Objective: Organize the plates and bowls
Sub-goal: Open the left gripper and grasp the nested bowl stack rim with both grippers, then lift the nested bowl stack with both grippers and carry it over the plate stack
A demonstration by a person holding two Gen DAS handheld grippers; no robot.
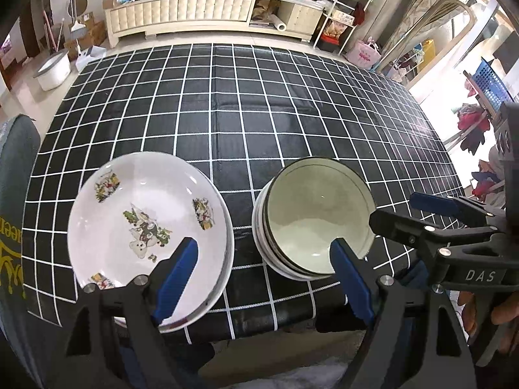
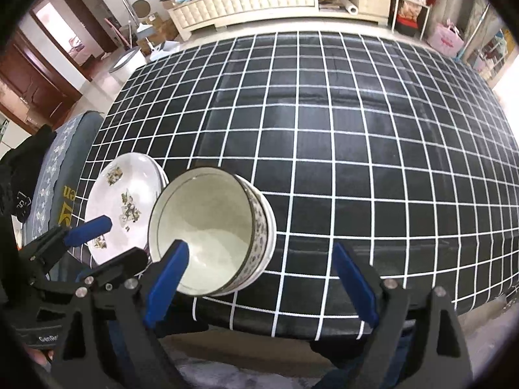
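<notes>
I hold my left gripper (image 1: 264,249) and right gripper (image 2: 261,254) wide apart, with nothing in them. Below sit the stacked plates (image 1: 147,223) and, just beside them, the stacked bowls (image 1: 316,217), near the table's front edge. The black checked tablecloth (image 1: 246,113) stretches back. Behind it stands a long cream cabinet (image 1: 194,13).

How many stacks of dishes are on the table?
2. The plate stack is at the near left, the bowl stack beside it on the right. How many dishes each holds is unclear.
</notes>
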